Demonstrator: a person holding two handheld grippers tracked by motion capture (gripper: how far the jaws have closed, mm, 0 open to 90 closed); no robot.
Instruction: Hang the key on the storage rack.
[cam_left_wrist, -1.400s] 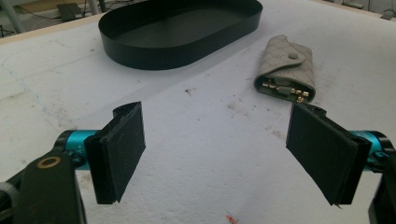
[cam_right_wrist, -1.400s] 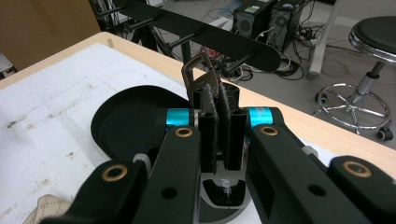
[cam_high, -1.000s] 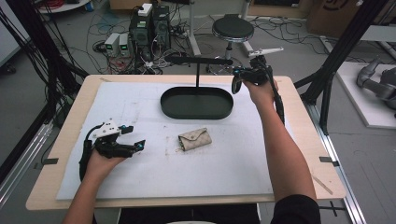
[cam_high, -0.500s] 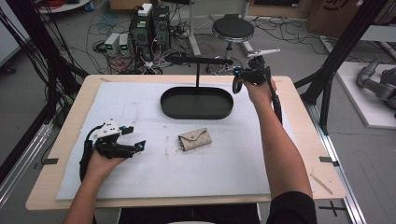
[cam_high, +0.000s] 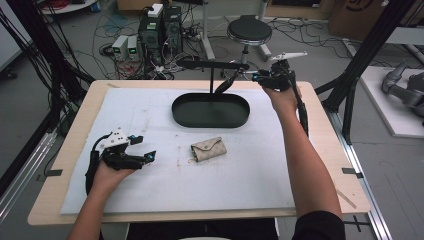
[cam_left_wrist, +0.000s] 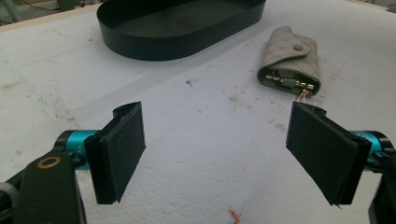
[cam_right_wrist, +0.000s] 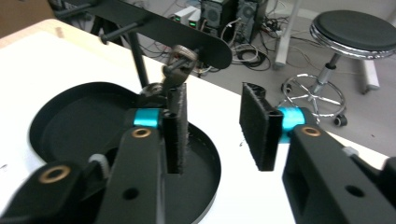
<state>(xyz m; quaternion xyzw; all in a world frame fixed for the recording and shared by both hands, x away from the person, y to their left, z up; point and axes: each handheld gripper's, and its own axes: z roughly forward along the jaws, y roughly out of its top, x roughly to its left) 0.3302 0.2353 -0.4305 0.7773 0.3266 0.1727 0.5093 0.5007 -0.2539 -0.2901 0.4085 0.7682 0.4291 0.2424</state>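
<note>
A beige key pouch (cam_high: 208, 149) lies flat on the white mat, its open end showing small brass hooks (cam_left_wrist: 285, 81). Behind it sits a black oval tray (cam_high: 180, 117) with a post and horizontal bar (cam_high: 205, 64). A dark fob-like piece (cam_high: 224, 85) hangs from a peg near the bar's end (cam_right_wrist: 180, 58). My right gripper (cam_high: 252, 77) is open beside that piece (cam_right_wrist: 217, 126), its left pad (cam_right_wrist: 175, 126) just below it. My left gripper (cam_high: 145, 147) rests open on the mat, jaws wide (cam_left_wrist: 215, 144), pointing toward the pouch (cam_left_wrist: 289, 58).
The white mat (cam_high: 150, 195) covers most of the wooden table (cam_high: 330, 130). A round stool (cam_high: 249, 30), computers (cam_high: 162, 25) and cables stand on the floor behind the table. Black frame poles rise at the left and right sides.
The dark piece seen at the right gripper's jaws now hangs farther left under the bar, apart from the jaws. The left hand and the pouch have stayed put.
</note>
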